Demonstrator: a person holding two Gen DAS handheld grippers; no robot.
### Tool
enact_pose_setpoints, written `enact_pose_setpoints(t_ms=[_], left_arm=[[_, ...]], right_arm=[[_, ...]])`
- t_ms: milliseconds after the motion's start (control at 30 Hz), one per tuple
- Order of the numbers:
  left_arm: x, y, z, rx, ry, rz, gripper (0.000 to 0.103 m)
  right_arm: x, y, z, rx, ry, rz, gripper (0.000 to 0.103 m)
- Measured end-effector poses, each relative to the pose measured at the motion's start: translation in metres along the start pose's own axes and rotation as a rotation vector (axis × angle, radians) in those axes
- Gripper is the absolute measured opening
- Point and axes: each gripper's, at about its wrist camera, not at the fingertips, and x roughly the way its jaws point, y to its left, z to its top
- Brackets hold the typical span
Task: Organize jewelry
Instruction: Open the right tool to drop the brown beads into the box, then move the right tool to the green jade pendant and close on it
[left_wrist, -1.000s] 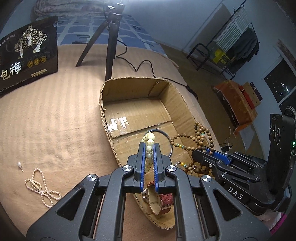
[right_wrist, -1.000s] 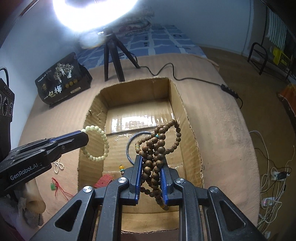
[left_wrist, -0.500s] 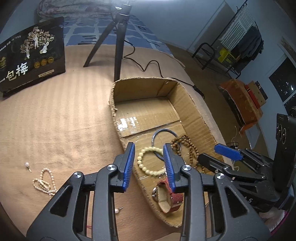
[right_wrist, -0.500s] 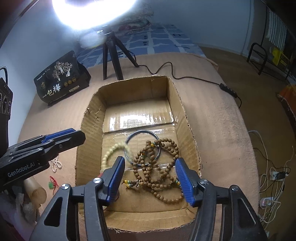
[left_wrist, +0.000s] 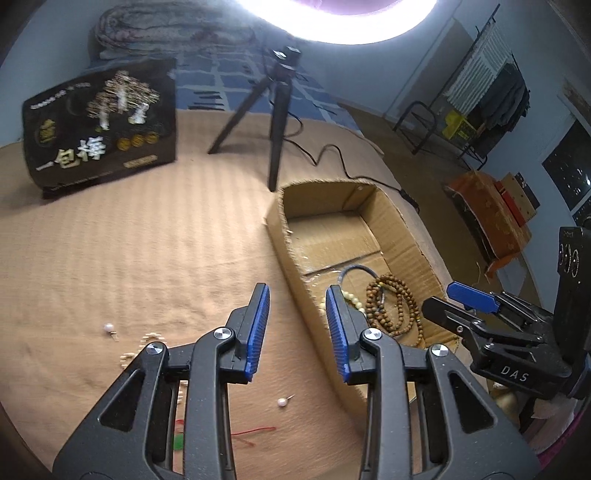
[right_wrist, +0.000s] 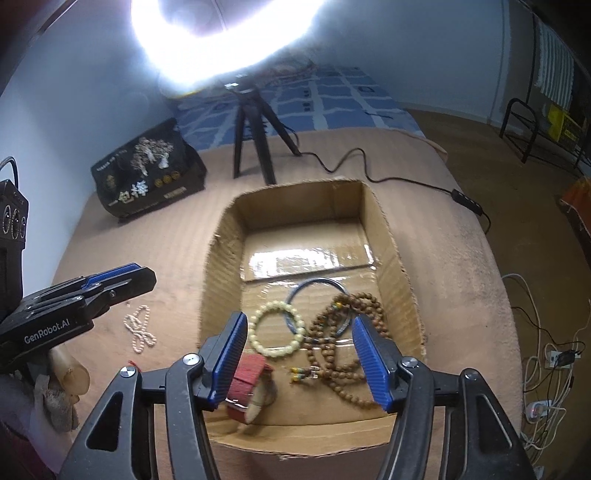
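Left gripper (left_wrist: 297, 325) and right gripper (right_wrist: 299, 354) tilt downward, fingers parted, empty.

Both tools are black plastic with big triangle holes in their arms. The left gripper (left_wrist: 297, 328) has blue ridged pads (left_wrist: 258, 325) and shiny round screws (left_wrist: 221, 334) — its side says "GenRobot.AI". The right gripper (right_wrist: 308, 363) looks the same — blue pads, silver screws, and "DAS" on its side.

Overhead ring light (right_wrist: 221, 40) glare; blurred fisheye edges
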Motion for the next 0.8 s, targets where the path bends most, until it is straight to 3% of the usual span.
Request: enact_pose_setpoints(t_ms=[400,800], left_arm=[[-0.043,0.069,-0.01,-0.04,-0.015,0.064,0.032],[-0.041,0.117,-0.029,-0.129,0.051,0.052,0.032]], right_arm=[[-0.008,0.05,-0.004,-0.058,-0.02,0.092,0.062],[0.007,0.103,-0.02,-0.149,0.044,0.173,0.062]])
